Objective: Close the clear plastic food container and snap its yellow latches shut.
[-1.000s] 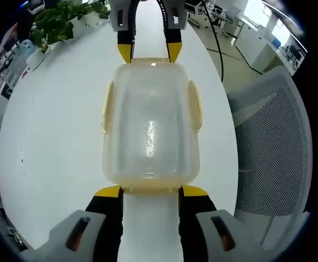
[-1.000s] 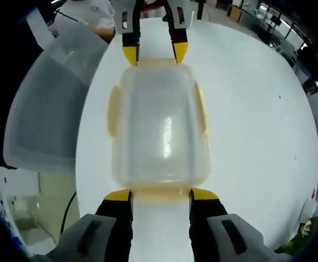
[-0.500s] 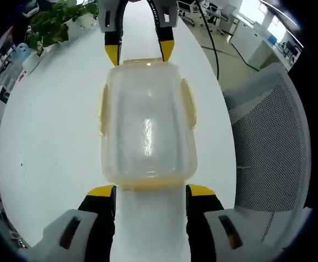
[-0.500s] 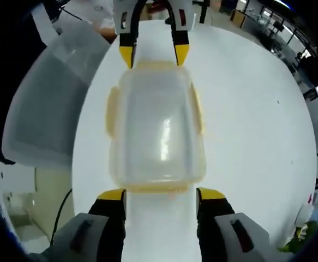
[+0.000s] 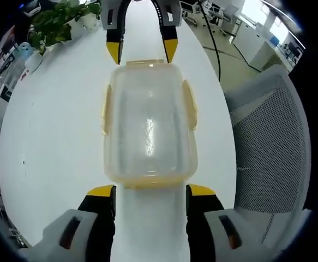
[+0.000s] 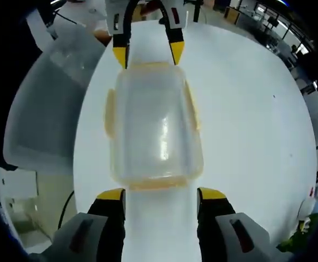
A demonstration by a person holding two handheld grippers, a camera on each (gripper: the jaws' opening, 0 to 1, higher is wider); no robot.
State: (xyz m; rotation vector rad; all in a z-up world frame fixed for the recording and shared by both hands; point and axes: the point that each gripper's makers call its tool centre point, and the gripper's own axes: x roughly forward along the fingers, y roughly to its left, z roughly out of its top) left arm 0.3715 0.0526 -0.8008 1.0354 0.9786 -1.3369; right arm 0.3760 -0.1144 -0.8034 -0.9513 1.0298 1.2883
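Both the left hand-held gripper (image 5: 150, 191) and right hand-held gripper (image 6: 161, 194) stand open, facing each other across the lidded clear container (image 5: 148, 128) on the counter (image 5: 55, 136); latch seating is unclear.

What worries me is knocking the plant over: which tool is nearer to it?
Right. The right tool sits at the box's end toward the plant; the left tool sits at the opposite end, farther off.
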